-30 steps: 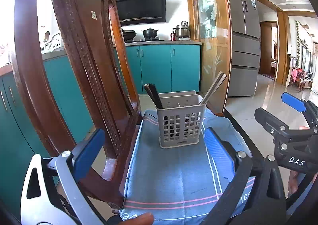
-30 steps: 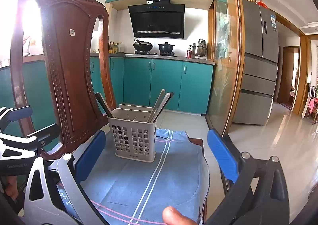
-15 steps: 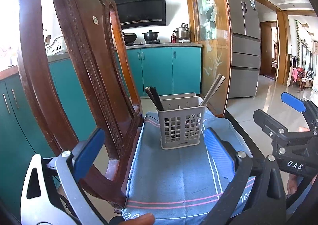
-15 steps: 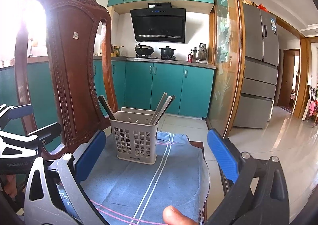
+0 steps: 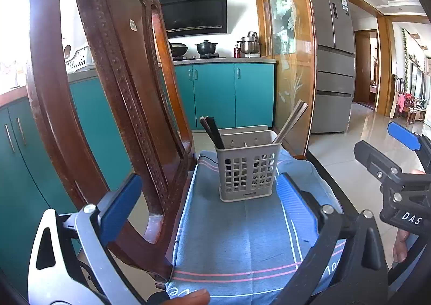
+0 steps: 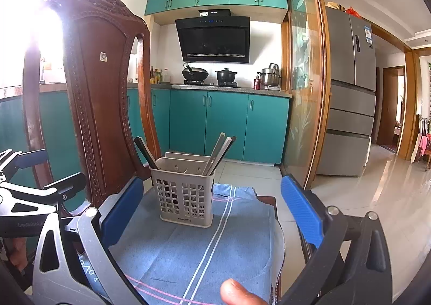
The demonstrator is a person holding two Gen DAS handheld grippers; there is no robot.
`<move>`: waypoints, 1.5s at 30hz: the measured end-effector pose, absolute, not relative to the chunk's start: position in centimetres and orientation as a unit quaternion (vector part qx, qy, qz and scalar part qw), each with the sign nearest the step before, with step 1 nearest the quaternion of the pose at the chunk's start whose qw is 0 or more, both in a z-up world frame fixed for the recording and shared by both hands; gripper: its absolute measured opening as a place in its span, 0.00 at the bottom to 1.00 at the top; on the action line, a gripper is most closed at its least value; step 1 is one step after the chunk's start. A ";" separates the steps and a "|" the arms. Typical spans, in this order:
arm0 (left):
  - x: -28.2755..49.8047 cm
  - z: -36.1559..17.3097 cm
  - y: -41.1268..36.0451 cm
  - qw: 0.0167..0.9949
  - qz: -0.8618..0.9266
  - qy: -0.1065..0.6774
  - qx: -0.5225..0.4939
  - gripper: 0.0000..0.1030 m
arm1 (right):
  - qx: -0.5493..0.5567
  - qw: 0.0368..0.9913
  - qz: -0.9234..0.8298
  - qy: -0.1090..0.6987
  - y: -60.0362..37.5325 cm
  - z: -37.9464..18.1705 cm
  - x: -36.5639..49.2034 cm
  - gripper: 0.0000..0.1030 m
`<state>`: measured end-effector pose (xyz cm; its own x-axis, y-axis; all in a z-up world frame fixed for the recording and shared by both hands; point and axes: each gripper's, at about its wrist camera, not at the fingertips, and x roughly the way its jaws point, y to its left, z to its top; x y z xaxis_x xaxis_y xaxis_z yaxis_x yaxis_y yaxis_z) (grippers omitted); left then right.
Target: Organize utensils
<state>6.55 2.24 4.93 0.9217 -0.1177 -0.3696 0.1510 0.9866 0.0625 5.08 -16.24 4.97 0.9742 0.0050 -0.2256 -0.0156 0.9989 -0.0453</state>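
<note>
A: Report gripper status.

B: The left gripper [image 5: 207, 205] is spread wide, blue pads far apart, nothing between them. The right gripper [image 6: 212, 213] is likewise fully spread and holds nothing. Both are level with the chair seat, on the near side of the utensil basket [image 5: 247, 167].

A: Location of the basket?

B: It stands upright on the blue cloth [image 5: 242, 237] that covers the seat of the wooden chair [image 5: 113, 105], toward the far end of the cloth. Neither gripper touches it.

A: Contents?

B: The dark chopsticks [image 5: 212, 131] lean left in the left compartment. The light chopsticks [image 5: 291, 121] lean right in the right compartment. Their lower ends are hidden behind the lattice wall.

A: Surroundings?

B: Teal cabinets [image 6: 229, 127] and a range hood [image 6: 215, 38] lie at the far side; a refrigerator [image 6: 350, 89] stands far right.
</note>
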 end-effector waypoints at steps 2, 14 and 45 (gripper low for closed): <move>6.5 4.9 2.3 0.979 -0.068 0.185 0.045 0.96 | -0.022 0.993 0.004 0.113 -16.3 5.0 5.1 0.97; 6.7 4.9 2.3 0.979 -0.069 0.188 0.045 0.96 | -0.021 0.994 0.002 0.112 -16.2 4.9 5.1 0.97; 7.1 4.4 2.5 0.977 -0.062 0.199 0.042 0.96 | -0.017 0.993 0.008 0.119 -16.4 4.6 5.7 0.97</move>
